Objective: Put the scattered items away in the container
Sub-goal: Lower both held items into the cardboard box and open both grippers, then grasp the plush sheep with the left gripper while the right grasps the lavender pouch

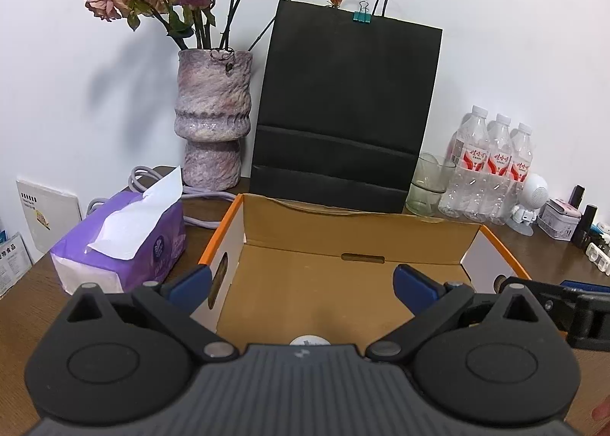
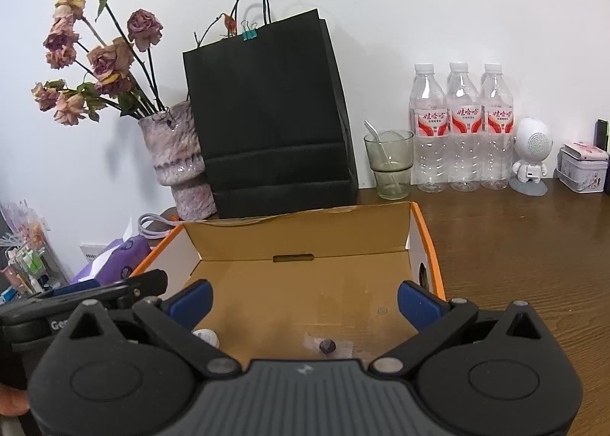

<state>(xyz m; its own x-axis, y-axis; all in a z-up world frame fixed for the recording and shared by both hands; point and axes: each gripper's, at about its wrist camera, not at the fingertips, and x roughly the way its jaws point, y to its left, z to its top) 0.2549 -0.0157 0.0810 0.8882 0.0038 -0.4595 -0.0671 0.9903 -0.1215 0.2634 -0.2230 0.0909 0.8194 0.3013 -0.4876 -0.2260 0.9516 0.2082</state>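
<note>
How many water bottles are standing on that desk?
3 water bottles, in a row against the wall, between the glass cup and the small white robot figure. More may hide behind them.

Both wrist views – side by side, close – share the box (image 1: pixel 343 238).

- A white round item (image 1: pixel 309 341) in the cardboard box (image 1: pixel 343 241) lay mostly hidden behind the left hand-held gripper (image 1: pixel 301 283).
- A small dark purple item (image 2: pixel 327 346) was too small to identify.

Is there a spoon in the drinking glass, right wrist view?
Yes: a metal spoon leans inside the drinking glass, which stands between the black paper bag and the water bottles.
</note>
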